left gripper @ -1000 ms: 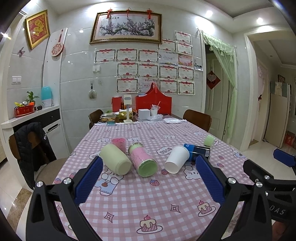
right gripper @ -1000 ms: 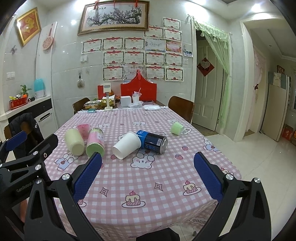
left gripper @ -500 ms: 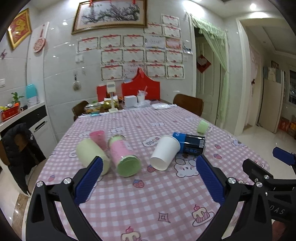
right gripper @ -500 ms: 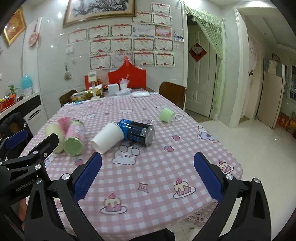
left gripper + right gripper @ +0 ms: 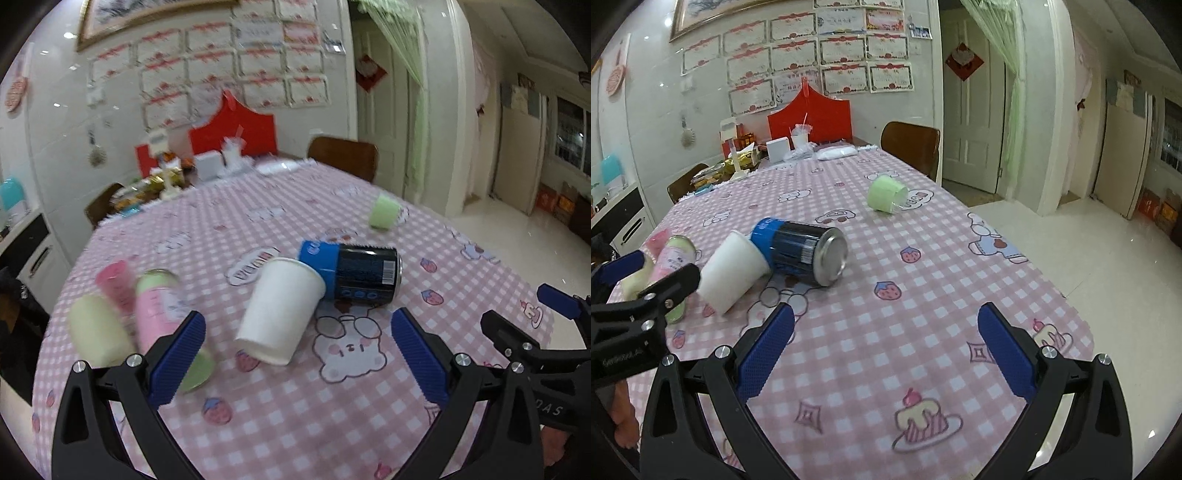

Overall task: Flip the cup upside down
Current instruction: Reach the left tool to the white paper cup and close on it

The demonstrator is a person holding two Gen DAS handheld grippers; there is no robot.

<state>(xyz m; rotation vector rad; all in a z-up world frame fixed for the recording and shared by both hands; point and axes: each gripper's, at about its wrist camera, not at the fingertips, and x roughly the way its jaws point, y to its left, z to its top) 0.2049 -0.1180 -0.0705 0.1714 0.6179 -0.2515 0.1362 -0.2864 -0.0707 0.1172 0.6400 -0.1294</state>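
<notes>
Nearest the left wrist camera, the left gripper (image 5: pixel 297 350) stands with its blue-padded jaws spread wide and nothing between them, hovering above the pink checked tablecloth (image 5: pixel 295 424). Its left finger overlaps, in view, the green end of a pink-labelled bottle (image 5: pixel 162 310) lying on its side; whether they touch cannot be told. The right gripper (image 5: pixel 886 339) is likewise wide apart and empty, held over a bare stretch of the cloth near the table's front edge, with a cake print (image 5: pixel 923 421) below it.

Just beyond the left gripper, roughly centred between its fingers, lies the white paper cup (image 5: pixel 280 310), tipped on its side with the open mouth toward the camera. Its base touches a blue and black can (image 5: pixel 354 275), also on its side, which rests across behind it. From the right wrist view the can's metal end faces forward.

Left of the cup, beside the bottle, lie a pale yellow cup (image 5: pixel 98 332) and a pink cup (image 5: pixel 116 284), blurred. Farther back to the right, well apart, a small green cup (image 5: pixel 886 194) lies on its side. At the far end are boxes, a red stand (image 5: pixel 809 118) and a brown chair (image 5: pixel 912 146).
</notes>
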